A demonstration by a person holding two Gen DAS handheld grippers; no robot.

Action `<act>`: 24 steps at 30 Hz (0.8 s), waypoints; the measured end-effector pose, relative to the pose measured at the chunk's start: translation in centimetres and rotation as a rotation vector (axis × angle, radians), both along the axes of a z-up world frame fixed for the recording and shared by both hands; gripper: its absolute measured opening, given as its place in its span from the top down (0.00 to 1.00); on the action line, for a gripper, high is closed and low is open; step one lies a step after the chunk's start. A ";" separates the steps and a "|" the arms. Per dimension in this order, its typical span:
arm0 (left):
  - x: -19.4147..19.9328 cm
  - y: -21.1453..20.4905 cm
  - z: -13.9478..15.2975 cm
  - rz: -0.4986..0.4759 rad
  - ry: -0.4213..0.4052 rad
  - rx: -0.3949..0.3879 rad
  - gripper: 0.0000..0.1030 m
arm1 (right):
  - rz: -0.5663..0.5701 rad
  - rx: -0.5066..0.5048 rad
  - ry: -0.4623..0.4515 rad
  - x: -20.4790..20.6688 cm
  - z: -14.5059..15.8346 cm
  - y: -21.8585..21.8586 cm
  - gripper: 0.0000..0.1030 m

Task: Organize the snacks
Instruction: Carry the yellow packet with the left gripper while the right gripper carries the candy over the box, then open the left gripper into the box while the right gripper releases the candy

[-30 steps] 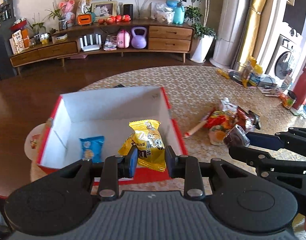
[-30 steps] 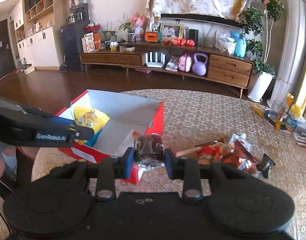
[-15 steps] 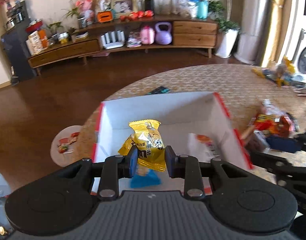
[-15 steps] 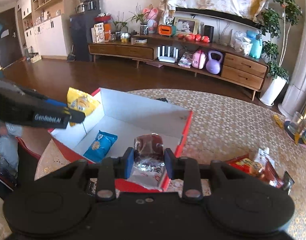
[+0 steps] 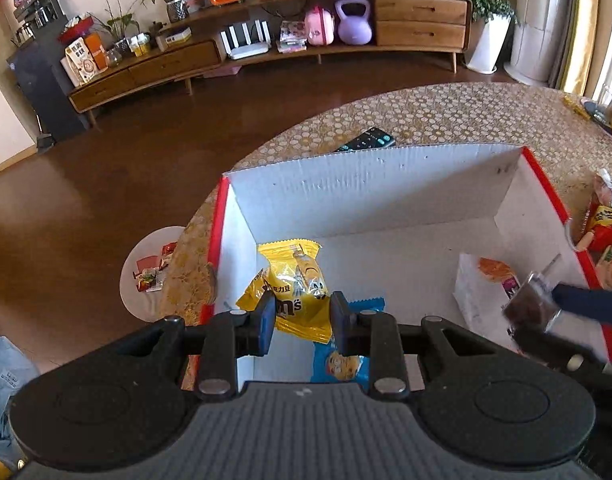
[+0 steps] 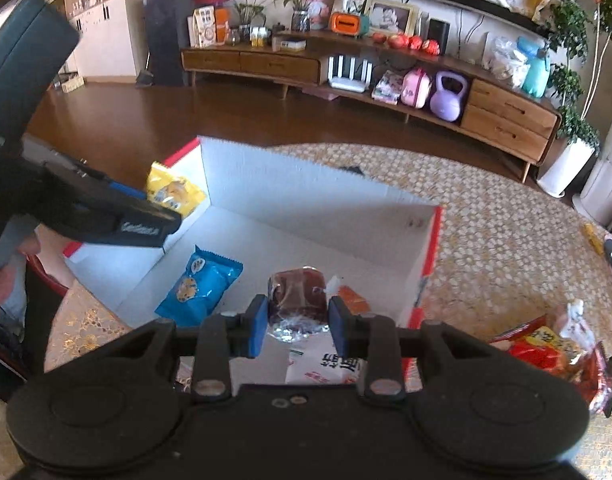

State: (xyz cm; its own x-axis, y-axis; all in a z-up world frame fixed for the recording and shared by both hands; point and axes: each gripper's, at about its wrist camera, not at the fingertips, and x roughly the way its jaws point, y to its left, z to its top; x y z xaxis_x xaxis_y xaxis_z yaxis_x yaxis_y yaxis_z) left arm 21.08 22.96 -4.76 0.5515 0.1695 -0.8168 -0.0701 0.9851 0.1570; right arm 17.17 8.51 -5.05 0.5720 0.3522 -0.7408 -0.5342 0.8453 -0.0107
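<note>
Both grippers hang over the open cardboard box (image 5: 370, 192), each one carrying a snack to drop inside. The left gripper (image 5: 299, 322) is clamped on a yellow M&M's packet (image 5: 293, 284), and the right gripper (image 6: 293, 322) is clamped on a brown cake in clear wrap (image 6: 297, 300). To do this step well, I think each hand should go low into the box before the jaws part, so the snacks do not bounce out, and each should choose a free place of the floor: the yellow packet beside the blue cookie packet (image 6: 199, 286), the cake beside the white packet (image 5: 480, 292) near the right wall. The box has white corrugated walls inside and red edges, stiff and square. The packets are thin glossy foil with crimped ends, soft and easy to crush; the cake looks round and squashy. More snacks (image 6: 554, 350) wait in a pile on the patterned tabletop (image 6: 486, 220), outside the box to the right.
</note>
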 end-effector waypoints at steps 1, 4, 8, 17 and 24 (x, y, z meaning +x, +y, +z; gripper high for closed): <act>0.5 0.0 -0.3 -0.006 0.008 0.000 0.72 | 0.001 -0.004 0.013 0.4 -0.4 0.3 0.70; 1.7 0.1 -1.2 -0.009 0.035 -0.007 0.72 | 0.003 -0.012 0.041 1.1 -1.4 0.7 0.70; 3.0 0.2 -2.5 -0.003 0.063 -0.004 0.72 | -0.001 -0.023 0.063 1.7 -2.4 1.3 0.70; 4.6 -0.2 -4.4 -0.015 0.120 0.012 0.72 | 0.009 -0.051 0.089 2.1 -3.6 1.7 0.70; 4.7 -0.3 -5.0 -0.010 0.158 0.005 0.72 | 0.013 -0.073 0.106 2.1 -4.3 1.8 0.69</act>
State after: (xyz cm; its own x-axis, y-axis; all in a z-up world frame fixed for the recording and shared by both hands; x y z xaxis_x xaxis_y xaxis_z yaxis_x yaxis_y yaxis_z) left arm 25.76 22.70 -9.80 0.4182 0.1691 -0.8925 -0.0345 0.9848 0.1704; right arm 19.22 10.28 -9.35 0.4846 0.3023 -0.8208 -0.5467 0.8372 -0.0144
